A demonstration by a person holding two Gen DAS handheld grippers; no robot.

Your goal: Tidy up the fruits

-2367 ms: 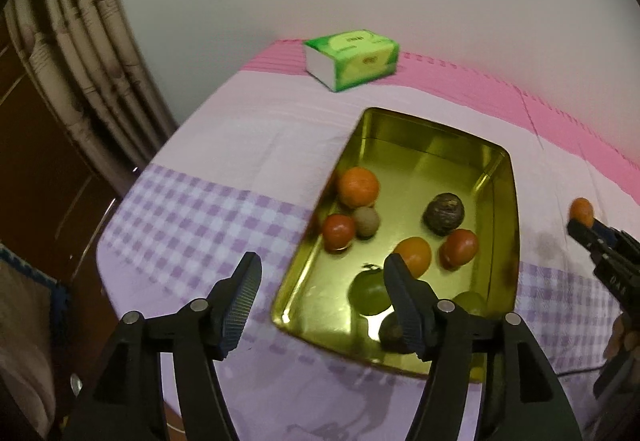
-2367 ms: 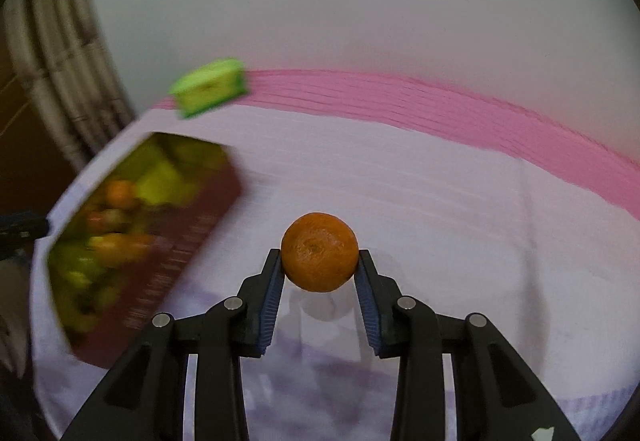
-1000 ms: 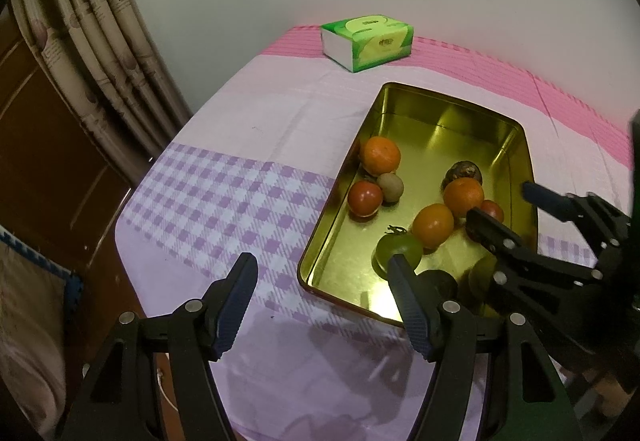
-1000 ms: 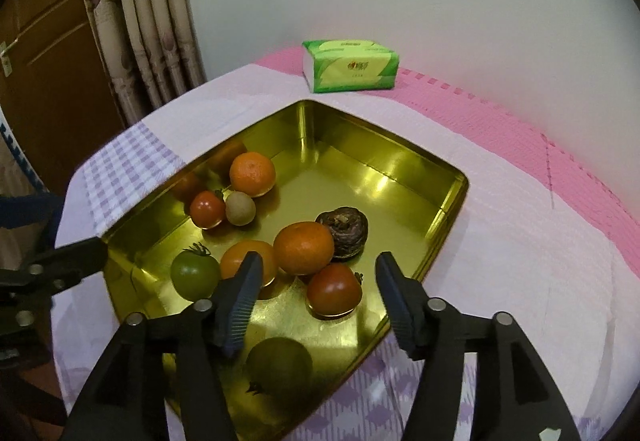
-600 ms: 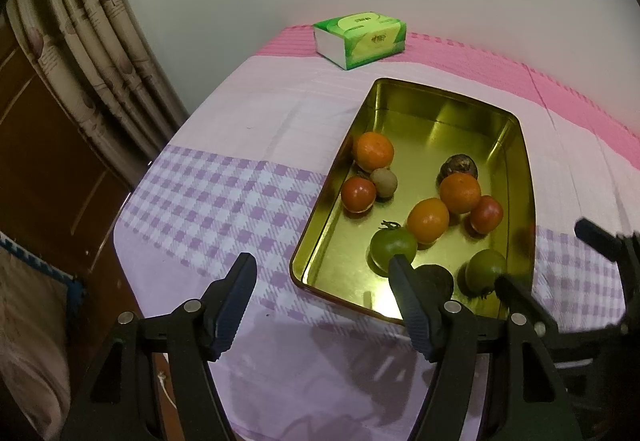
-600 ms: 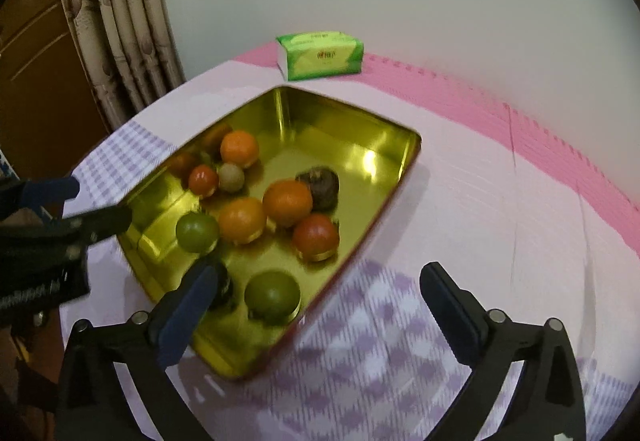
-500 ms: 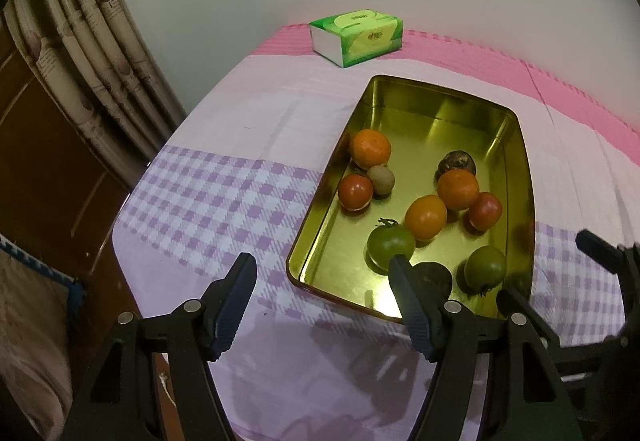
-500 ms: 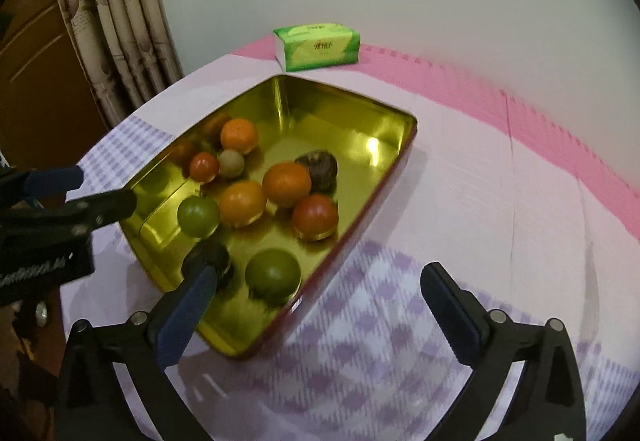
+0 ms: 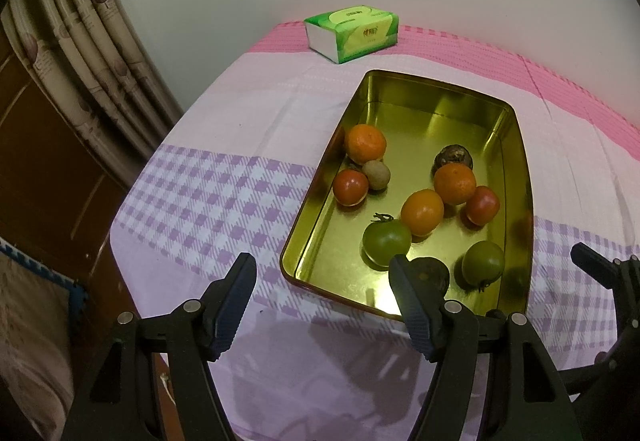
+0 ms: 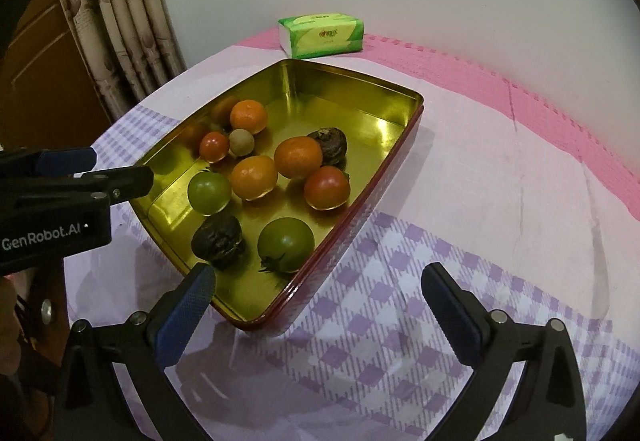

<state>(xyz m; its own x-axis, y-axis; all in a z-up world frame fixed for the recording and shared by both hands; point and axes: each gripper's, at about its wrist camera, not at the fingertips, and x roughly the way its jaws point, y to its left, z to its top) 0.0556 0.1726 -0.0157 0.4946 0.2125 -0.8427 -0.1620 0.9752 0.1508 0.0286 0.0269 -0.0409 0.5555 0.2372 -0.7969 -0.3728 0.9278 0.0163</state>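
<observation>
Right gripper (image 10: 320, 297) fingers just sprung wide, empty, left gripper (image 9: 322, 295) fingers apart, fruit in gold tray (image 10: 400, 129)

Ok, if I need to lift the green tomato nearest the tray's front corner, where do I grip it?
Probably across the round middle of the green tomato, coming down from above with the open right gripper. It lies on its side, stem toward the tray wall, so that side is cramped. Close along the line parallel to that wall; the dark fruit sits apart, leaving room for one finger.
</observation>
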